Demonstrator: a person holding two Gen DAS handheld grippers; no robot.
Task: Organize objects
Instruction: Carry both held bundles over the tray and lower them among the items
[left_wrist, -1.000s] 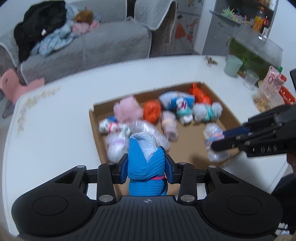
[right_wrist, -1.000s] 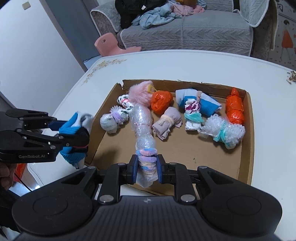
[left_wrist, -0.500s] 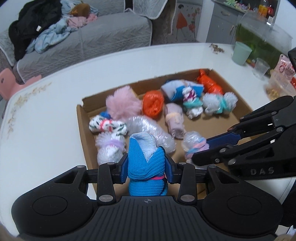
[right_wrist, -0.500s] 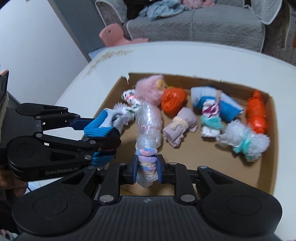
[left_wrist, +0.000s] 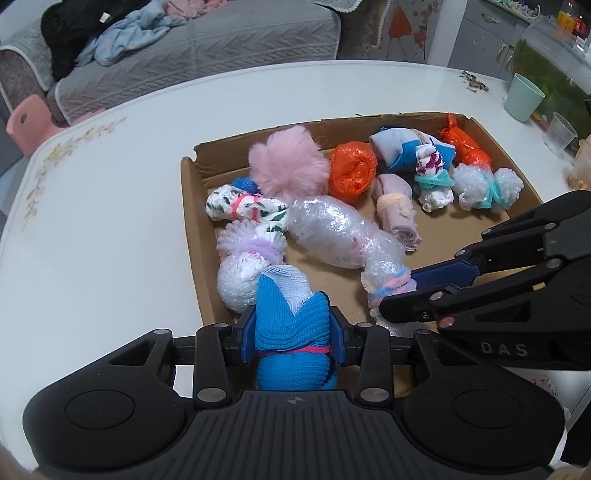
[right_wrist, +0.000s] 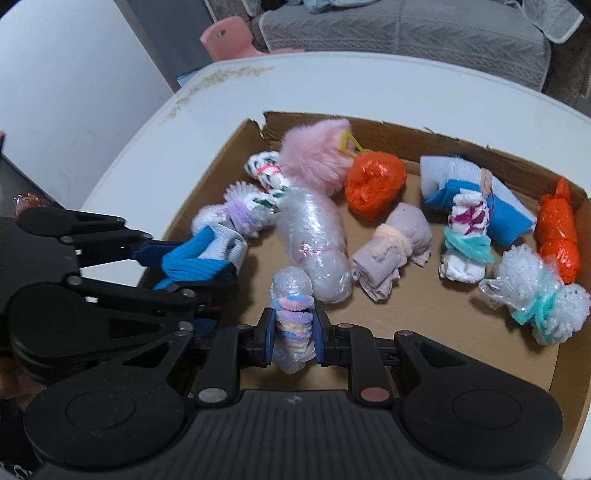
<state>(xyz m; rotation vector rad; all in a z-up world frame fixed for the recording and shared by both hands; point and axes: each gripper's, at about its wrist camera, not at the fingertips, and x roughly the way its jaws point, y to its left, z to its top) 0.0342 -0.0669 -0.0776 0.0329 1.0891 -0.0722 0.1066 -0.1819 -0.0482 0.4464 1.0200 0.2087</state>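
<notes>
Cardboard tray (left_wrist: 192, 206) on white tabletop (left_wrist: 103, 206), filled with small tied bundles. Left claw (left_wrist: 291, 334) clamped on blue sock roll (left_wrist: 291, 332) bound with pink band, held over near left corner of tray, just beside white mesh bundle with purple tie (left_wrist: 243, 266). Right claw (right_wrist: 293, 330) clamped on bubble-wrap bundle with pastel scrunchie (right_wrist: 293, 321), over near edge of tray, close beside long clear-wrapped roll (right_wrist: 314, 240). Both claws side by side, near each other, not touching as far as visible. Farther in tray: pink fluffy pompom (left_wrist: 288, 166), orange plastic ball (left_wrist: 352, 171), lilac cloth roll (left_wrist: 395, 210), blue-and-white sock roll (left_wrist: 402, 151), floral bundle with teal tie (left_wrist: 434, 181), bubble-wrap bundle with teal tie (left_wrist: 484, 184), orange wrapped bundle (left_wrist: 465, 144) in far right corner. Green cup (left_wrist: 524, 98) and clear cup (left_wrist: 559, 131) on tabletop beyond tray. Grey sofa (left_wrist: 221, 40) behind.
</notes>
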